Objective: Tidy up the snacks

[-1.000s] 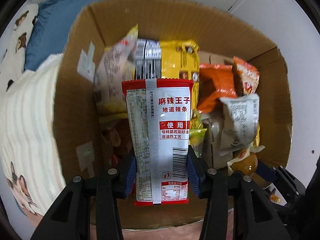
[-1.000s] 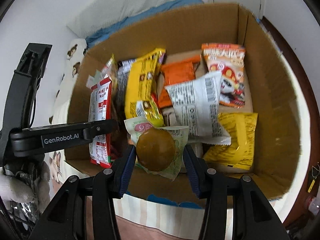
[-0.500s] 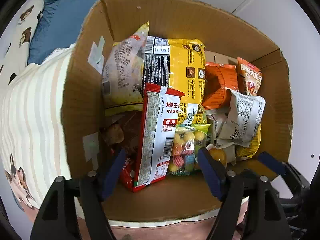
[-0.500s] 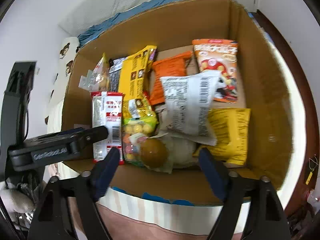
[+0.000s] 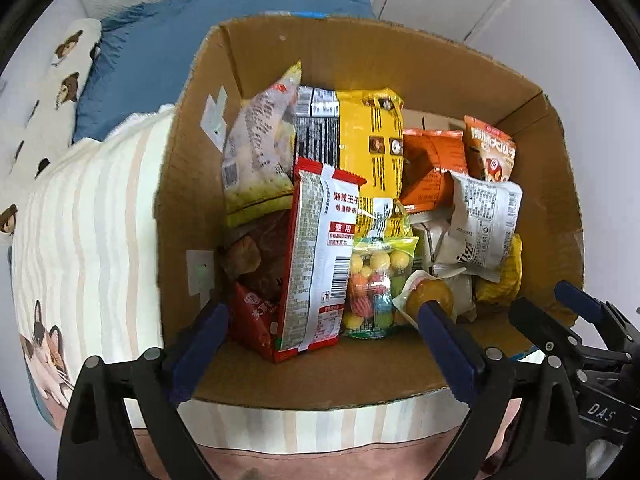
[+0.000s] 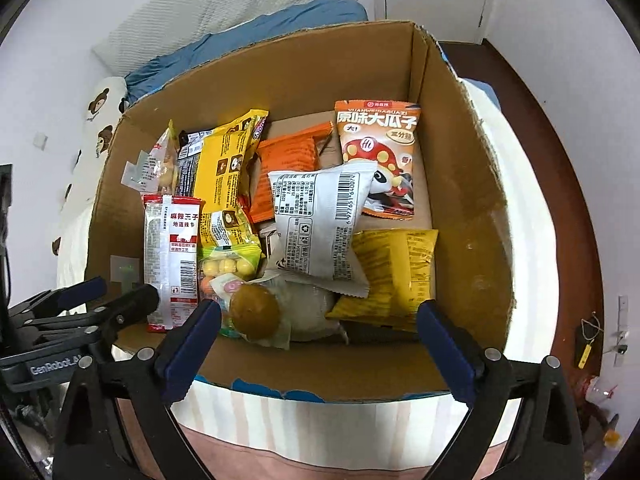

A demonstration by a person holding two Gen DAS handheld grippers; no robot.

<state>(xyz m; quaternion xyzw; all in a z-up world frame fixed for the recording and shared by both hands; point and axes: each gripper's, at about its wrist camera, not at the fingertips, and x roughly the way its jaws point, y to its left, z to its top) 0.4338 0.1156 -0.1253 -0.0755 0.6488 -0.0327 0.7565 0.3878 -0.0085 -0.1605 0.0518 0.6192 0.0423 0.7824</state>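
Observation:
A cardboard box (image 5: 360, 60) on a striped bed holds several snack packs. The red and white spicy strip pack (image 5: 320, 256) stands upright near the box's front left; it also shows in the right wrist view (image 6: 172, 260). A wrapped brown bun (image 6: 256, 312) lies at the front middle, beside a bag of coloured candy balls (image 5: 372, 284). My left gripper (image 5: 324, 344) is open and empty above the box's front edge. My right gripper (image 6: 318, 340) is open and empty, just in front of the bun.
A yellow pack (image 6: 224, 168), an orange pack (image 6: 288, 160), a white pack (image 6: 320, 224), a sunflower seed bag (image 6: 380, 152) and a yellow bag (image 6: 392, 272) fill the box (image 6: 460, 200). A blue pillow (image 5: 160, 60) lies behind. The right gripper shows at the left view's right edge (image 5: 576, 328).
Both grippers opened and drew back. The left one let go of the red and white pack, the right one let go of the bun; both now rest in the box.

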